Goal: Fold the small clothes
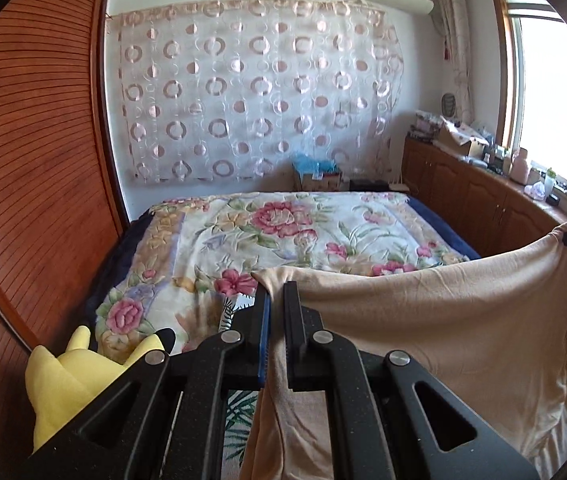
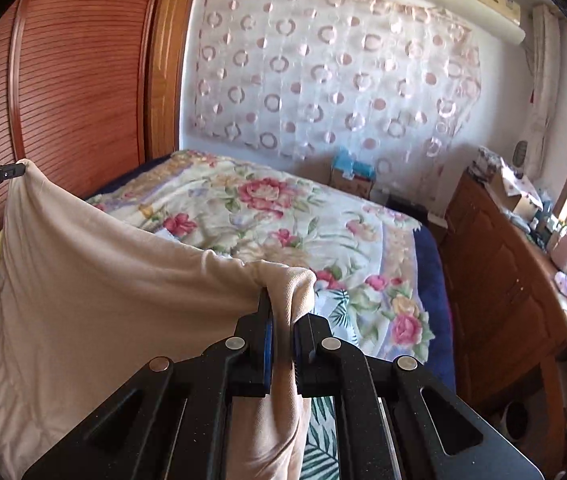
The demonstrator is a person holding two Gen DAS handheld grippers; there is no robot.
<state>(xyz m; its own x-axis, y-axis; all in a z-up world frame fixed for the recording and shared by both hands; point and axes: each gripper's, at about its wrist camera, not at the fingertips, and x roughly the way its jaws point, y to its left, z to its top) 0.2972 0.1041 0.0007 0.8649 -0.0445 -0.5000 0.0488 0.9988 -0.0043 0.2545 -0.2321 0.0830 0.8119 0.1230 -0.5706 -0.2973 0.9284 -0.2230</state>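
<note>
While both grippers pinch corners — beige garment [image 1: 443, 320] stretched sideways | hanging down

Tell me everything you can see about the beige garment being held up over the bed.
The beige garment is plain, soft, knit-looking cloth, peach-tan, with no print showing. It is lifted off the floral bedspread and stretched between two corners: the left gripper is shut on one, the right gripper on the other. The top edge sags slightly between them; the rest hangs down in loose folds. Its lower end is out of view, so its type is unclear.
</note>
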